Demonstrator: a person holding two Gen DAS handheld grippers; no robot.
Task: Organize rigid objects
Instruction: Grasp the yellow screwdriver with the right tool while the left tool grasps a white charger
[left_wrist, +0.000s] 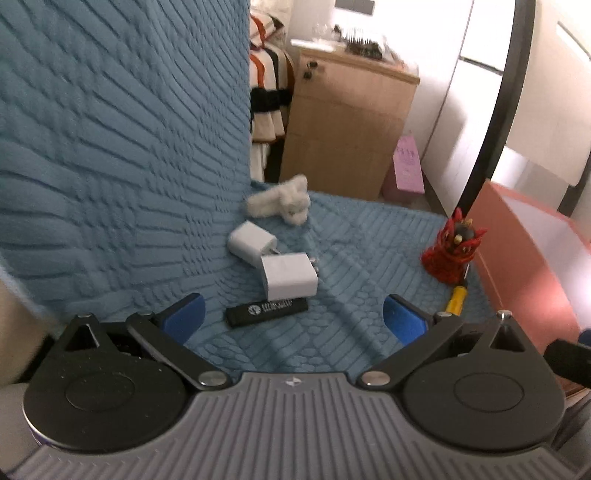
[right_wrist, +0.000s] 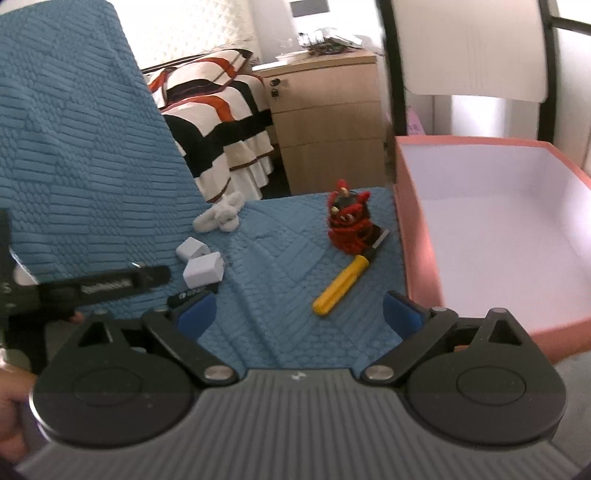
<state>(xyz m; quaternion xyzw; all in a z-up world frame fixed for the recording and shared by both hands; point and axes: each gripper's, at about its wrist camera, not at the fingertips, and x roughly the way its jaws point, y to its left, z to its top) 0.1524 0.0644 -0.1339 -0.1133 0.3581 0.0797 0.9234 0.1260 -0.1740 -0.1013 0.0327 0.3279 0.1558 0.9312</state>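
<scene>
Both grippers, left (left_wrist: 293, 314) and right (right_wrist: 299, 310), hold jaws wide and empty; the lighter (left_wrist: 266, 311) lies just ahead of the left one, so it should descend squarely across its narrow sides before carrying it to the empty box (right_wrist: 476, 147).

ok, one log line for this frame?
left tongs: open, over black USB stick | right tongs: open, near yellow-handled scraper | pink cardboard box: nothing inside
</scene>
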